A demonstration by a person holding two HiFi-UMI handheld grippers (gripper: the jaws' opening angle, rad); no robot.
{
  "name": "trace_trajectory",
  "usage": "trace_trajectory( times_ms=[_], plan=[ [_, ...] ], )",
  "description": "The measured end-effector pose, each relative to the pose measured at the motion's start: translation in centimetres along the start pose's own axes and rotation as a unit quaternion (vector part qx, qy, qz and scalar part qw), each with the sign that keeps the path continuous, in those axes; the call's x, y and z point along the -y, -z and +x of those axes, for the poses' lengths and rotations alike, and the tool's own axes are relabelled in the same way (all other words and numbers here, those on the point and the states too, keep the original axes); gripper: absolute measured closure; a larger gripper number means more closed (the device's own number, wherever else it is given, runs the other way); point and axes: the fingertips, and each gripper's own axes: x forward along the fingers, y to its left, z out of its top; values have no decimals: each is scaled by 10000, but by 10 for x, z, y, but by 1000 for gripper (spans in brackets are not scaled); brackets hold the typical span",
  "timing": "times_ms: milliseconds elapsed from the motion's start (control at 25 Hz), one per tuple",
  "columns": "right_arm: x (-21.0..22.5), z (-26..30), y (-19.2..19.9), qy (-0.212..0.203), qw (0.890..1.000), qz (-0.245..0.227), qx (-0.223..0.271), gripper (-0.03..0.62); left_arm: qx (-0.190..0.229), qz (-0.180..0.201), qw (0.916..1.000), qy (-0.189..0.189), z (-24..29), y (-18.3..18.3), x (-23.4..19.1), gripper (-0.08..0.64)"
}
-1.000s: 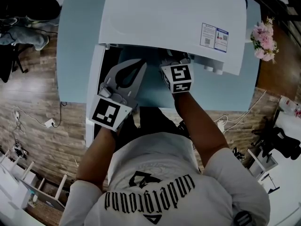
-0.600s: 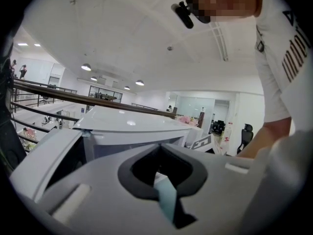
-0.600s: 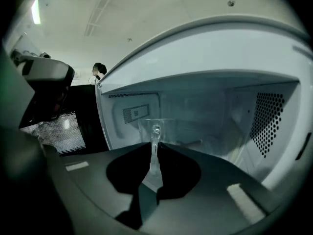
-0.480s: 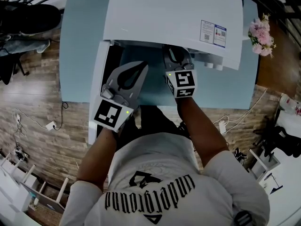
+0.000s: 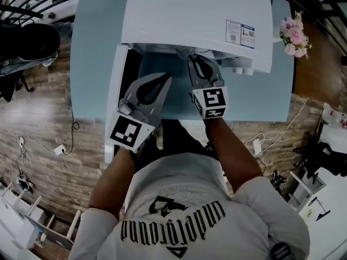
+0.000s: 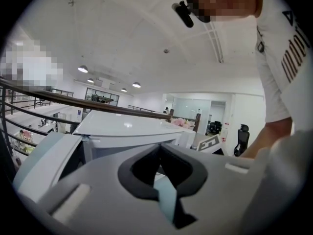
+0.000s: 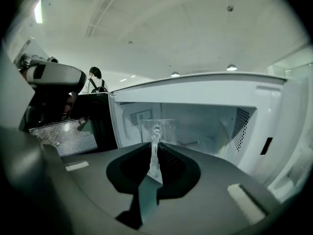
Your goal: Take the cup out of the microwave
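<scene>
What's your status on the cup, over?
Right gripper shut on cup handle. Cup at microwave mouth. Left gripper shut, empty. Door open, nothing blocking.

Head view looking steeply down on the microwave (image 5: 195, 15), right gripper view facing closely into its cavity, left gripper view sharing its top.

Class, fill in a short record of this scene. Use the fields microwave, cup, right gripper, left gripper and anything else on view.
Microwave: white microwave on a light blue table, with its door swung open
Cup: clear glass cup with a handle, upright in front of the open cavity
Right gripper: right gripper shut on the cup's handle
Left gripper: left gripper shut with nothing in it, near the open door
Other: pink flowers to the right of the microwave
</scene>
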Motion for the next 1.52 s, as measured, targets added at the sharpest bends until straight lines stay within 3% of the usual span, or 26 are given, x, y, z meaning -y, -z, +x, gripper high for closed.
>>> trace_trajectory(
  times_ms=[680,1080,1280,1520],
  plan=[
    [-44,-73,-14,166,9996,12,214,562,159,233,9988,409,-49,-17,37,511],
    [-85,-131,-55,198,9979,-38,616,563,327,465,9965,619,-101,-36,61,511],
    [-107,-165,-82,260,9960,-3,858,563,601,891,9921,651,-132,-43,61,511],
    [-138,-203,-115,255,9931,-33,1147,563,758,1074,9885,746,-169,-57,67,511]
  ],
)
